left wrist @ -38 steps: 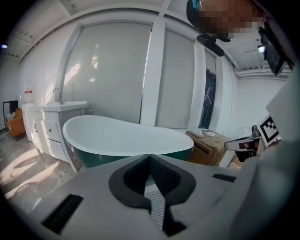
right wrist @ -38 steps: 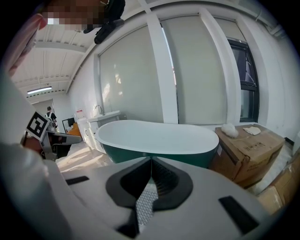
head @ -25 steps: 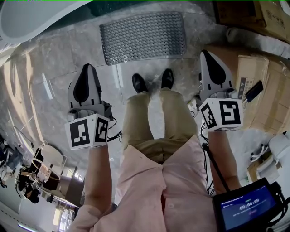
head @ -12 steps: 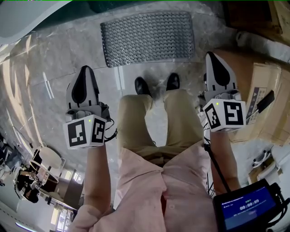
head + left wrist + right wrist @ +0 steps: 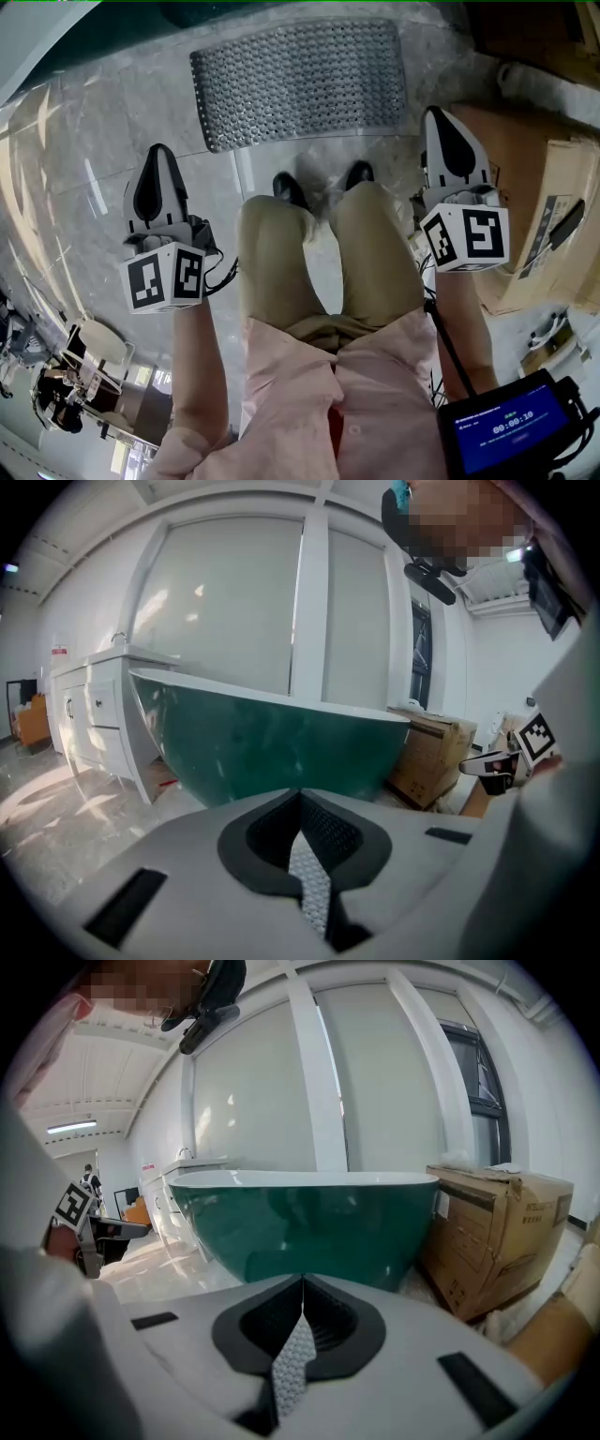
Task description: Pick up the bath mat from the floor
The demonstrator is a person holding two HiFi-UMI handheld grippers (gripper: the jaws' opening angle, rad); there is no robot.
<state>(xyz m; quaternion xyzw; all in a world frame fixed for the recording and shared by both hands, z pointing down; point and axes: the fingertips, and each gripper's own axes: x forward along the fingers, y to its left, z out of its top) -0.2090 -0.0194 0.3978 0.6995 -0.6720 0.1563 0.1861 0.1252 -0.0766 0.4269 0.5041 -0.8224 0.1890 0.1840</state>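
Note:
The bath mat (image 5: 300,80) is a grey rubber sheet full of small holes. It lies flat on the marble floor just beyond the person's black shoes (image 5: 289,187), in front of the tub. My left gripper (image 5: 157,150) hangs left of the legs, jaws shut and empty, short of the mat's near left corner. My right gripper (image 5: 434,112) is right of the legs, also shut and empty, beside the mat's near right corner. Both gripper views look level at the green tub (image 5: 272,752) over closed jaw tips: left gripper (image 5: 301,794), right gripper (image 5: 303,1281). Neither gripper touches the mat.
The green tub (image 5: 309,1222) with a white rim (image 5: 37,37) stands just past the mat. Cardboard boxes (image 5: 544,187) crowd the floor on the right, and one box (image 5: 492,1232) stands beside the tub. White cabinets (image 5: 94,714) stand at the left. A handheld screen (image 5: 506,436) hangs at the person's right.
The mat has come nearer and larger in the head view. My left gripper has drifted left and lower in that view. The right gripper has barely shifted. Both stayed shut.

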